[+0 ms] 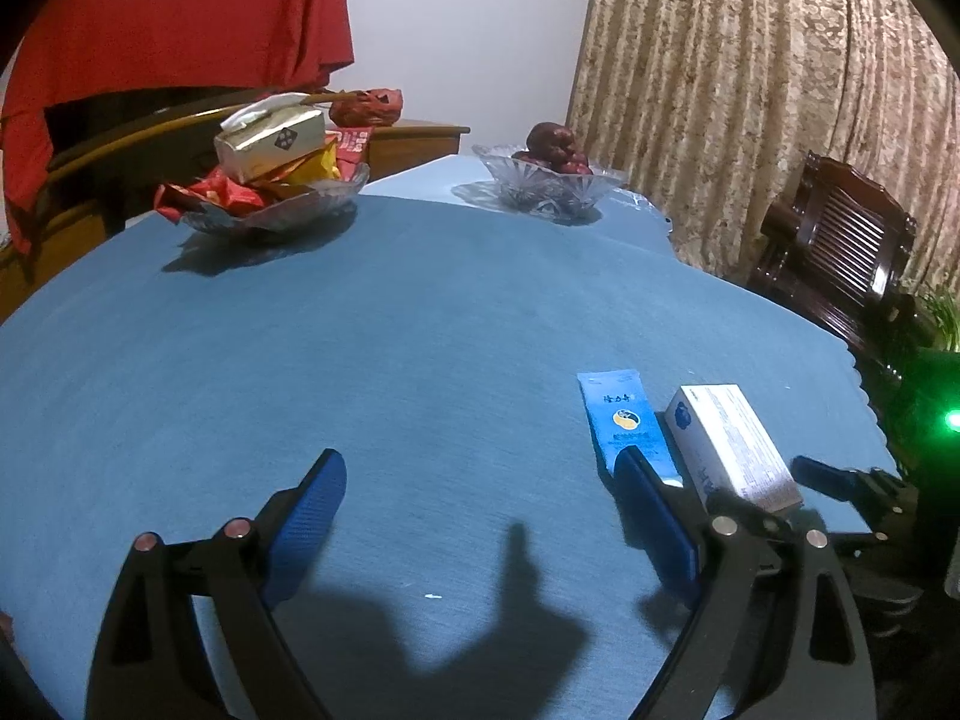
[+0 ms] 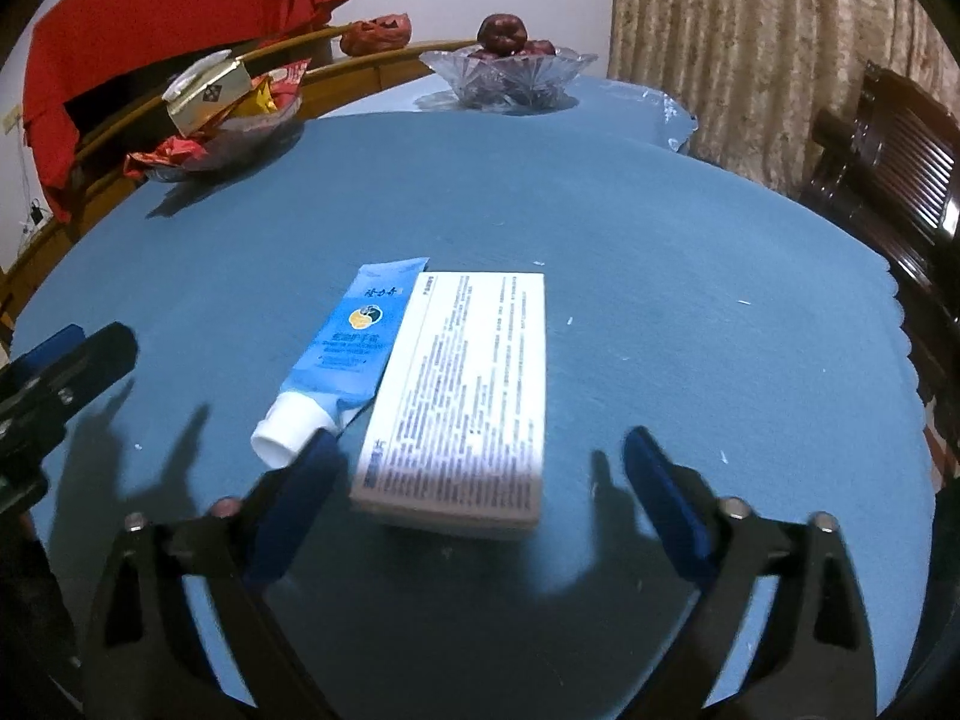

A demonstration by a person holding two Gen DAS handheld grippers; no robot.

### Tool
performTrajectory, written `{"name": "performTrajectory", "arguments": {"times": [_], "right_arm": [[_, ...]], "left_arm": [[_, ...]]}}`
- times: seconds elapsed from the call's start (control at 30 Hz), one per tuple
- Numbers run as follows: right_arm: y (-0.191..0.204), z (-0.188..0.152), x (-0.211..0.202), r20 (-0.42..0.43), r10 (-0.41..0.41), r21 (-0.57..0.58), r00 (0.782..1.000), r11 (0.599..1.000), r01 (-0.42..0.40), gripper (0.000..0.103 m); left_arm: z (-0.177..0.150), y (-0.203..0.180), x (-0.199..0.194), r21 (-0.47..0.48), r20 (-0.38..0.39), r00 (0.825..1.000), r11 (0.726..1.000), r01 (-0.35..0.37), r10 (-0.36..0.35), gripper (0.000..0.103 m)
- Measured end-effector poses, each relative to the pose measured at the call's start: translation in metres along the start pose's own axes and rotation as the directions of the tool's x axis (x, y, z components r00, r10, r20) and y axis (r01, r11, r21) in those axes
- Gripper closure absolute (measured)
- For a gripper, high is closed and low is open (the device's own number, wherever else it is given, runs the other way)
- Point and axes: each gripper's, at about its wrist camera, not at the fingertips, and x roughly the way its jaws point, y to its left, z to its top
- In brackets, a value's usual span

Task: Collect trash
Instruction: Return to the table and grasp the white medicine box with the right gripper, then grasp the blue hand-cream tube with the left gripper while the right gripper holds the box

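A white printed box (image 2: 462,396) lies on the blue tablecloth (image 2: 660,276), with a blue tube with a white cap (image 2: 348,354) touching its left side. My right gripper (image 2: 480,456) is open, and the near end of the box sits between its fingers with a gap on each side. My left gripper (image 1: 480,462) stands open over bare cloth with nothing between its fingers. Its right finger (image 1: 654,510) overlaps the near end of the tube (image 1: 624,420), and the box (image 1: 726,444) lies just right of it. One left finger (image 2: 90,354) shows at the left edge of the right wrist view.
At the far side stand a glass bowl of snack packets topped with a gold box (image 1: 270,180) and a glass bowl of dark red fruit (image 1: 546,180). A dark wooden chair (image 1: 840,252) stands off the table's right edge, before a curtain. Small white crumbs dot the cloth.
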Motion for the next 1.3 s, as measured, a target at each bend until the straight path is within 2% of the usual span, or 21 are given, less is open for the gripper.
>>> {"name": "performTrajectory", "arguments": {"times": [0.07,0.1,0.37,0.63,0.8,1.0,1.07,1.13,1.17,1.3], "right_arm": [[-0.003,0.001,0.006,-0.021,0.008,0.015,1.0,1.0,-0.008,0.032],[-0.004,0.001,0.006,-0.026,0.016,0.02,1.0,1.0,-0.015,0.049],[-0.037,-0.009,-0.017,0.015,-0.02,0.098,1.0,0.995,0.018,0.049],[-0.074,-0.023,-0.036,0.023,-0.063,0.141,0.998,0.988,0.059,0.049],[-0.078,-0.026,-0.037,0.023,-0.056,0.144,0.998,0.988,0.052,0.049],[-0.079,-0.029,-0.039,0.023,-0.048,0.137,0.999,0.99,0.044,0.049],[-0.079,-0.029,-0.041,0.026,-0.045,0.136,0.999,0.99,0.041,0.049],[-0.077,-0.029,-0.042,0.027,-0.043,0.135,0.999,0.99,0.039,0.049],[-0.077,-0.029,-0.042,0.028,-0.04,0.135,0.999,0.99,0.036,0.049],[-0.075,-0.028,-0.047,0.033,-0.037,0.132,0.999,0.991,0.032,0.049]], "left_arm": [[0.0,0.0,0.001,0.002,-0.004,1.0,1.0,0.002,-0.002,0.015],[0.0,-0.001,0.002,0.004,-0.006,1.0,1.0,0.004,-0.004,0.015],[0.0,-0.015,0.007,0.012,-0.025,0.999,0.999,0.047,-0.046,0.017],[-0.005,-0.058,0.03,0.072,-0.086,0.992,0.992,0.1,-0.094,0.026],[-0.011,-0.076,0.048,0.095,-0.148,0.986,0.991,0.091,-0.076,0.036],[-0.014,-0.08,0.065,0.077,-0.218,0.973,0.992,0.097,-0.078,0.049],[-0.014,-0.08,0.066,0.074,-0.221,0.972,0.993,0.094,-0.076,0.051],[-0.014,-0.082,0.067,0.083,-0.224,0.972,0.993,0.09,-0.069,0.059],[-0.015,-0.084,0.066,0.091,-0.222,0.972,0.992,0.092,-0.069,0.066],[-0.015,-0.086,0.063,0.097,-0.213,0.974,0.99,0.105,-0.082,0.068]]}}
